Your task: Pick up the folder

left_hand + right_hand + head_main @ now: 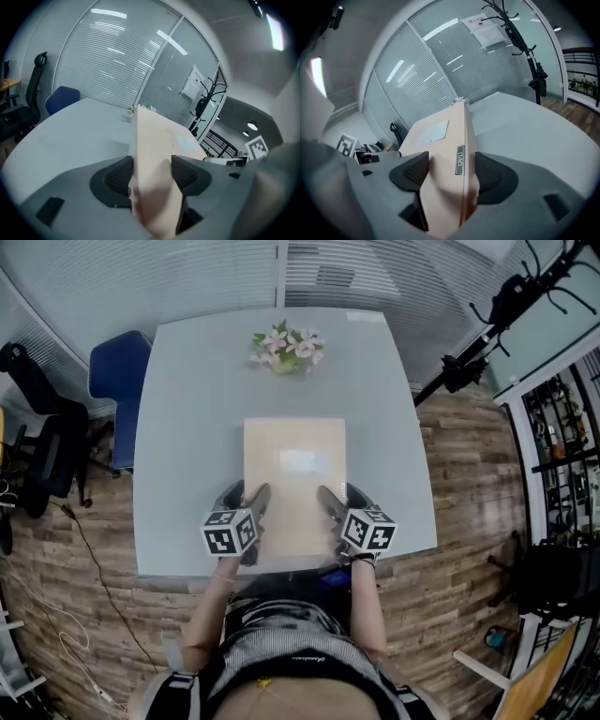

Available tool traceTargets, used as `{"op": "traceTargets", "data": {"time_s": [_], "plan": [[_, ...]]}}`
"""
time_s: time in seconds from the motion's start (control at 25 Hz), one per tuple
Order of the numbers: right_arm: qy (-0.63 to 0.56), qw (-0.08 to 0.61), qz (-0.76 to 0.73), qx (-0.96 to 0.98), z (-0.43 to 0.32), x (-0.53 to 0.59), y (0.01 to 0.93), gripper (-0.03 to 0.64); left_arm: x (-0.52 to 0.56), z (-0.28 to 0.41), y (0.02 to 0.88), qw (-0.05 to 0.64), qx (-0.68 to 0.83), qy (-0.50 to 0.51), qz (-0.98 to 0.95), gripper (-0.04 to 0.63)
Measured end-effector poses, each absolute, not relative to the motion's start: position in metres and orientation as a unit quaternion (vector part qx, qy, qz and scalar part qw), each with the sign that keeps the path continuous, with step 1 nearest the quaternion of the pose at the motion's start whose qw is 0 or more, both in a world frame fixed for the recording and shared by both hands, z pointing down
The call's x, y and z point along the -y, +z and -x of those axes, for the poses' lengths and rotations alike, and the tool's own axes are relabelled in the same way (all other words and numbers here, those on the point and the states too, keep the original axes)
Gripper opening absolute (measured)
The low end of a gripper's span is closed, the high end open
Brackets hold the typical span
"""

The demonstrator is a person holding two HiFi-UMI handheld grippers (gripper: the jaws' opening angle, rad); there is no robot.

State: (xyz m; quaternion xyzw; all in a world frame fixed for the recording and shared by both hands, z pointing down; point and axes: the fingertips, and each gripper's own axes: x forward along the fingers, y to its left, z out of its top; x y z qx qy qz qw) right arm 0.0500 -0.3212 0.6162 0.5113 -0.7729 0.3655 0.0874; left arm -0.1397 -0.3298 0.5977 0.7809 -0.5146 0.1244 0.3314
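The beige folder [294, 474] is held flat over the near half of the pale grey table [187, 409]. My left gripper [246, 495] is shut on its near left edge, and my right gripper [341, 495] is shut on its near right edge. In the left gripper view the folder [154, 150] stands edge-on between the two dark pads [117, 178], raised off the tabletop. The right gripper view shows the folder's [440, 140] spine with a small metal label, clamped between the pads [490, 176].
A small pot of pale flowers [287, 349] stands at the table's far side. A blue chair [117, 371] and a black office chair [37, 427] are on the left. A black stand [487, 324] leans at the right. Cables lie on the wooden floor [84, 549].
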Motion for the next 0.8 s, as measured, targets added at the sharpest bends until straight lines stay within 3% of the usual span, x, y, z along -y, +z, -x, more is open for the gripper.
{"op": "traceTargets", "data": {"time_s": [0.8], "plan": [[0.244,0.029,-0.529,0.812,-0.035,0.308,0.470,0.302,0.315,0.155,0.457,0.221,0.533,0.025,-0.816,0.255]]}}
